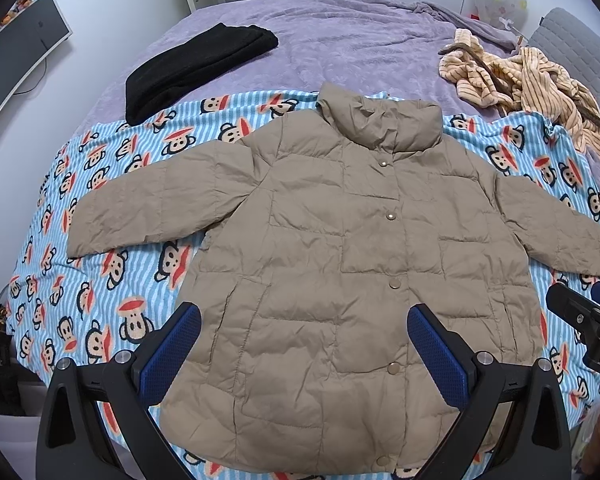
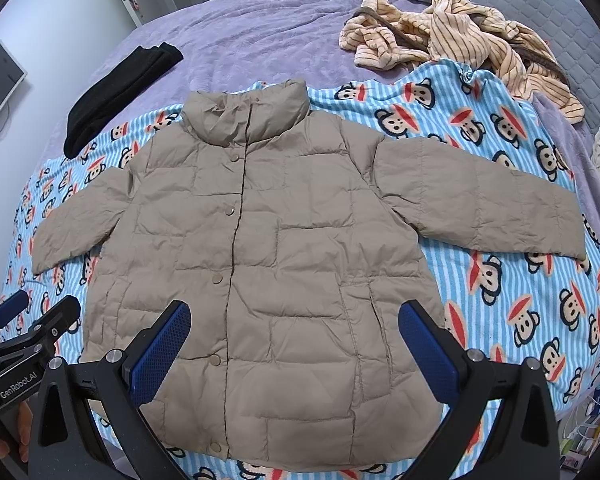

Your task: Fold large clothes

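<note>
1. Jacket (image 1: pixel 340 248) lies flat and buttoned at frame centre on the monkey-print blanket (image 1: pixel 100 280), sleeves spread, no fold yet made
2. Left tool (image 1: pixel 304 344) and right tool (image 2: pixel 294 340) hover wide apart above its hem, empty

Even soft light, fisheye-warped edges.
</note>
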